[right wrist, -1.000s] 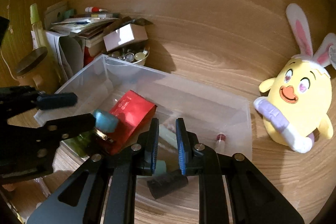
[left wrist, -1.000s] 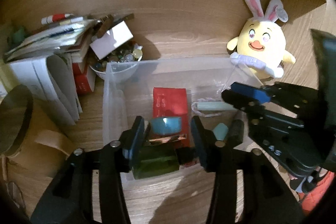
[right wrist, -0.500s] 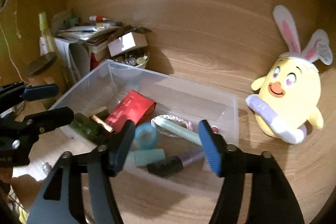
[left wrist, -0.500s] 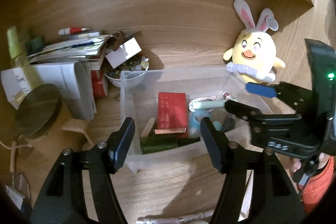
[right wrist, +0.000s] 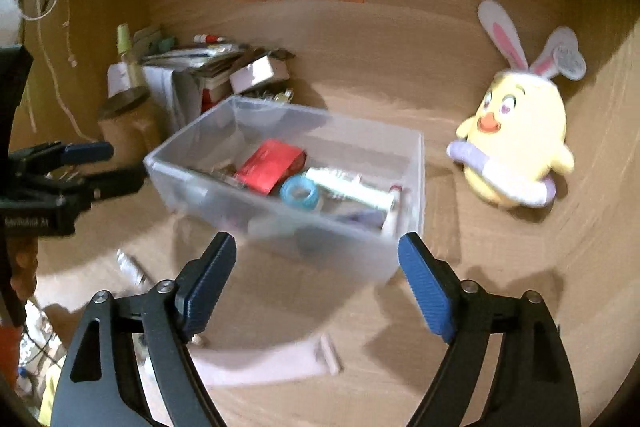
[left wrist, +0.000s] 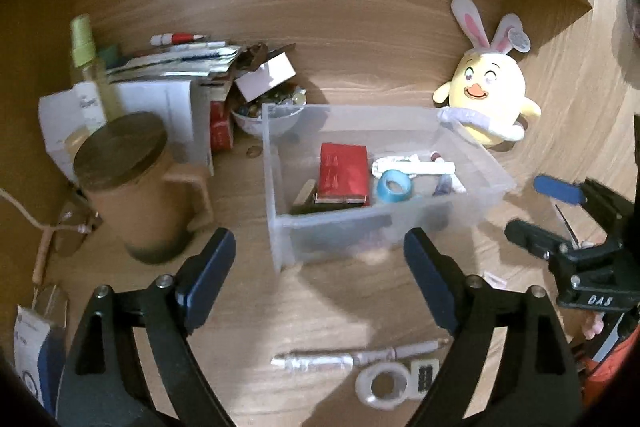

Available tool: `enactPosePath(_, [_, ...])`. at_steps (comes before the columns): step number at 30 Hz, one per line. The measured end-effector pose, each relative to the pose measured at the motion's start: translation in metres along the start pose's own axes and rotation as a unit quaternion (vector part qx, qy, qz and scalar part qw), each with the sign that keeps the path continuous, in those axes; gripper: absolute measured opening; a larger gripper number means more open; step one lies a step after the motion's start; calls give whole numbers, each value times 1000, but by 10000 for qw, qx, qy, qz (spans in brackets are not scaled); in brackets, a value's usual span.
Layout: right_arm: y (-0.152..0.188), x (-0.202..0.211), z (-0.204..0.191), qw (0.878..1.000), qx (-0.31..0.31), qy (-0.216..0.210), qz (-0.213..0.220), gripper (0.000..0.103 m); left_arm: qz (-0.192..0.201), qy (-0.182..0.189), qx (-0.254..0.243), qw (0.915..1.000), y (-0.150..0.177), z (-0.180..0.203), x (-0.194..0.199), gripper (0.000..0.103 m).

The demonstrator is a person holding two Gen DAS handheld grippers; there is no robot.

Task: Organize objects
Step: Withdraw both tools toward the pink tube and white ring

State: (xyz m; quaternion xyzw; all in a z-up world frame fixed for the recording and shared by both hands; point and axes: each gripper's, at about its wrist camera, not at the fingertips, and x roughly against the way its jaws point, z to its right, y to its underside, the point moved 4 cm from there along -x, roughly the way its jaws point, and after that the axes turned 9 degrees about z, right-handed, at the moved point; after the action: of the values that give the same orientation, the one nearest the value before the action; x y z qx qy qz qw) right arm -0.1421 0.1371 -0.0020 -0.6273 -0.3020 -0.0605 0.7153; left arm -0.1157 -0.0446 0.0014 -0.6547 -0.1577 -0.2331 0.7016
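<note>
Centrally placed on wooden desk (left wrist: pixel 360 311): clear plastic bin (left wrist: pixel 280 195), long axis from 9 to 3 o'clock. Translucent walls; held red box (left wrist: pixel 343 174), blue tape ring (left wrist: pixel 394 186), white tube (left wrist: pixel 416 167). Left gripper (left wrist: pixel 318 253) fingers spread wide, just opened further, nothing between. Right gripper (right wrist: pixel 316 257) likewise spread, just opened, empty. Yellow plush chick (left wrist: pixel 490 99) at 2 o'clock of bin.
</note>
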Motion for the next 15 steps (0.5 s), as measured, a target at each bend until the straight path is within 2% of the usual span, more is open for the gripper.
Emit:
enactPosePath(7, [41,1,-13,9970,-511,-384,-447,82,-192,-125,-25,9997,30,-2,15,87])
enactPosePath(11, [56,-1,-28,9963,-579,-371,-513,82,-359,-131,-43,9993,53,-1,21,87])
enactPosePath(15, [69,-8,-47,9974,-265,-229,-629,82,-466,-151,-113,9987,71,3,27,87])
